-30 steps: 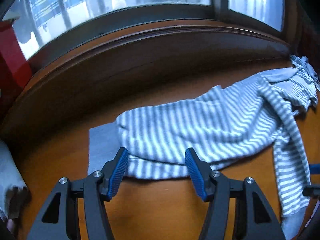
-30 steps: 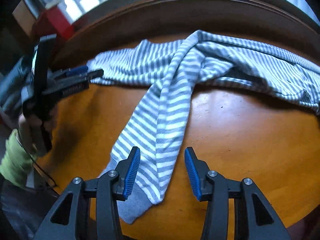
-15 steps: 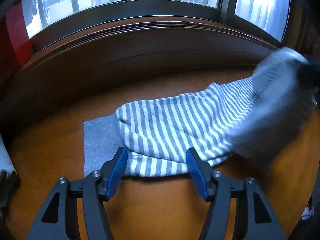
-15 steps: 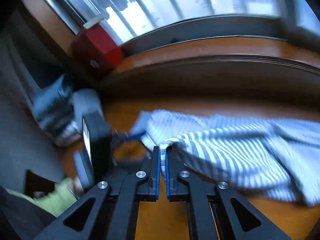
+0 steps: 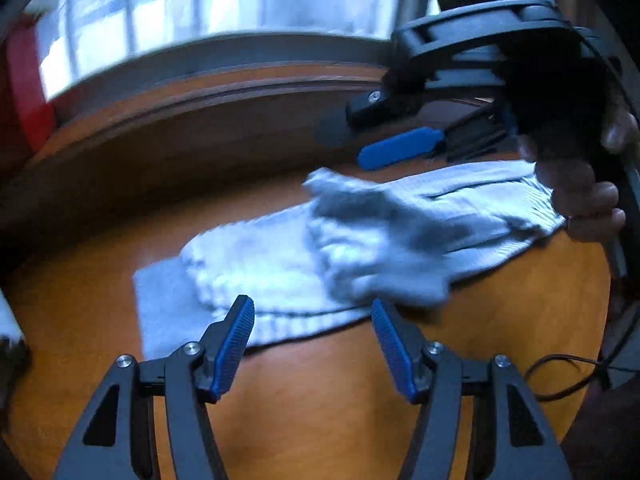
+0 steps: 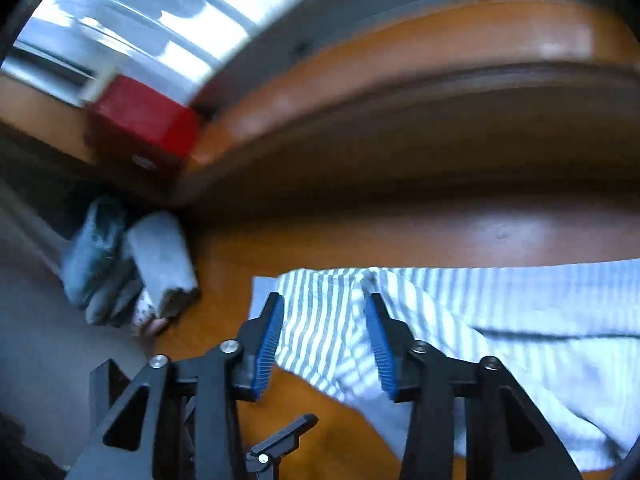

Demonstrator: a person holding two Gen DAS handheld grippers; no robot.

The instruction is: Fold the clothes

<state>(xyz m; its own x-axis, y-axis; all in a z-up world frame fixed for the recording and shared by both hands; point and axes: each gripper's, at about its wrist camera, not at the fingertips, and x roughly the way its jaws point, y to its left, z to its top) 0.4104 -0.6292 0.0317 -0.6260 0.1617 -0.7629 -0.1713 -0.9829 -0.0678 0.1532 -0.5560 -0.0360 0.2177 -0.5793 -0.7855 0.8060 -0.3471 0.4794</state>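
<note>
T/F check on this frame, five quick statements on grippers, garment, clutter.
1. The left gripper is open. True.
2. The right gripper is shut on the striped garment. False: its jaws stand apart and hold nothing.
3. The garment lies on a wooden table. True.
4. A red box sits by the window. True.
5. The garment is plain black. False: it is grey and white striped.
</note>
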